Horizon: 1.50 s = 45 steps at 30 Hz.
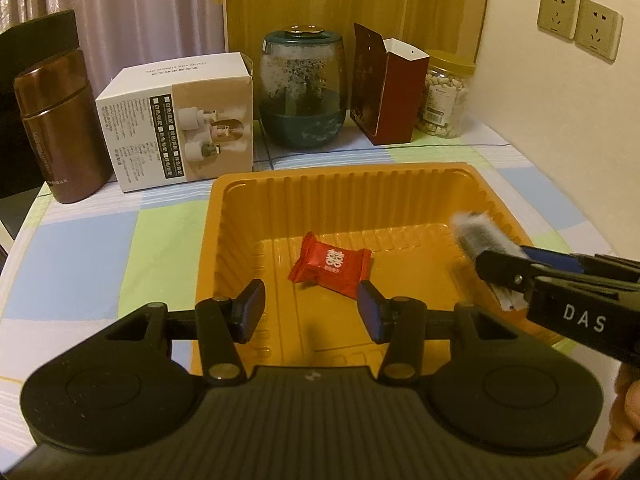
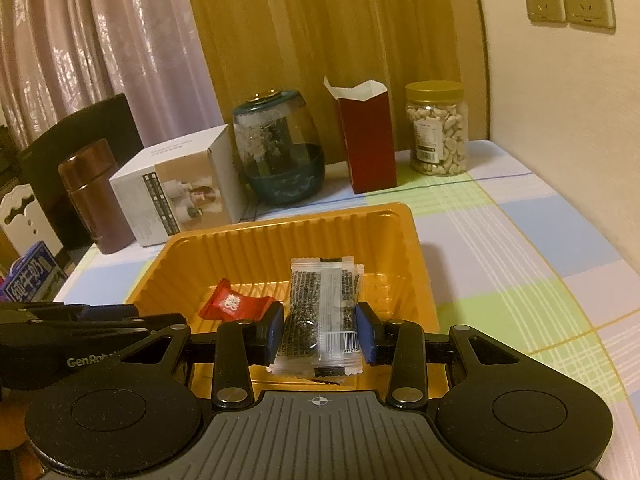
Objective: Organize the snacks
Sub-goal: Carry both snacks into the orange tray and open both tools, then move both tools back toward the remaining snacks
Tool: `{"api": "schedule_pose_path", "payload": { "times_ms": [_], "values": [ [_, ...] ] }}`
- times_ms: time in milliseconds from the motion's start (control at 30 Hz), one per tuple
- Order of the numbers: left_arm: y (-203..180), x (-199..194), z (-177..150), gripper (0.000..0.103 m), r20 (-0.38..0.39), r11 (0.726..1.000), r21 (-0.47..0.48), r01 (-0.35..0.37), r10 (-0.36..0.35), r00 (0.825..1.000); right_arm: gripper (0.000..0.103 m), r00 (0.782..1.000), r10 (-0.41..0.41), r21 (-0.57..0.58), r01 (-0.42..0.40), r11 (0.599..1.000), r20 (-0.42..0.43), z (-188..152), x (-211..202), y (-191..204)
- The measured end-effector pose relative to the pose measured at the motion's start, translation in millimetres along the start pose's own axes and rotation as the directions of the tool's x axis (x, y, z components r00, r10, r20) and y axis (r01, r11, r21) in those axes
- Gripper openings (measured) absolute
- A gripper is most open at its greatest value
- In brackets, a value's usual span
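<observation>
On the checked tablecloth (image 1: 92, 240), from left to right along the back: a brown flask (image 1: 60, 128), a white printed carton (image 1: 180, 120), a dark-green glass jar (image 1: 302, 88), an open maroon box (image 1: 384, 96) and a yellow-lidded jar of nuts (image 1: 444, 96), the last nearest the wall with its two sockets (image 1: 578, 24). In front of this row stands the orange ribbed tray (image 1: 340, 188).

Left wrist view: the left gripper (image 1: 310, 312) hangs over the near part of the tray with its blue-padded jaws parted and nothing between them. The red wrapped candy (image 1: 330, 262) lies loose on the tray floor, just beyond the fingertips and free of both pads.

Right wrist view: the right gripper (image 2: 318, 330) has its pads pressed on the two long sides of a clear-wrapped dark snack bar (image 2: 322, 308), which it holds above the right half of the tray, lengthwise along the fingers. In the left wrist view the same bar appears blurred at the tray's right rim (image 1: 486, 236). The candy (image 2: 236, 302) lies to the left of the bar on the tray floor (image 2: 280, 248); whether the two touch cannot be told.
</observation>
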<state>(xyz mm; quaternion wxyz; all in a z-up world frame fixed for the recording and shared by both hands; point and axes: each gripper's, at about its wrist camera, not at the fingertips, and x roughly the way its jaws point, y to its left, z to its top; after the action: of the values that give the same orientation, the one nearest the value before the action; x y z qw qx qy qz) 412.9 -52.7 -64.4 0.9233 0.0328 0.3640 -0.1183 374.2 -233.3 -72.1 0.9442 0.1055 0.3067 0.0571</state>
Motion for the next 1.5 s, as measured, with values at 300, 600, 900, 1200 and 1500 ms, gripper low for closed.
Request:
{"api": "schedule_pose_path", "payload": {
  "times_ms": [300,600,900,1200,1500],
  "values": [
    [6,-5,0,0.051,0.002,1.000,0.009,-0.010,0.010,1.000,0.062,0.998,-0.021,0.005,0.021,1.000,0.059,1,-6,-4],
    [6,-13,-1,0.054,0.016,1.000,0.017,-0.009,0.008,1.000,0.062,0.997,-0.048,-0.006,0.048,0.999,0.059,2,-10,-6],
    [8,-31,-5,0.057,0.029,1.000,0.006,-0.005,0.005,1.000,0.062,0.996,-0.047,-0.023,0.049,0.999,0.078,2,-23,-5],
    [10,-64,-23,0.061,0.044,1.000,-0.014,0.001,0.000,0.999,0.062,0.995,-0.045,-0.025,0.047,0.999,0.089,-6,-56,0],
    [17,-117,-64,0.068,0.056,1.000,-0.030,0.004,-0.002,0.998,0.062,0.994,-0.049,-0.009,0.050,0.999,0.095,-37,-118,-1]
  ]
}}
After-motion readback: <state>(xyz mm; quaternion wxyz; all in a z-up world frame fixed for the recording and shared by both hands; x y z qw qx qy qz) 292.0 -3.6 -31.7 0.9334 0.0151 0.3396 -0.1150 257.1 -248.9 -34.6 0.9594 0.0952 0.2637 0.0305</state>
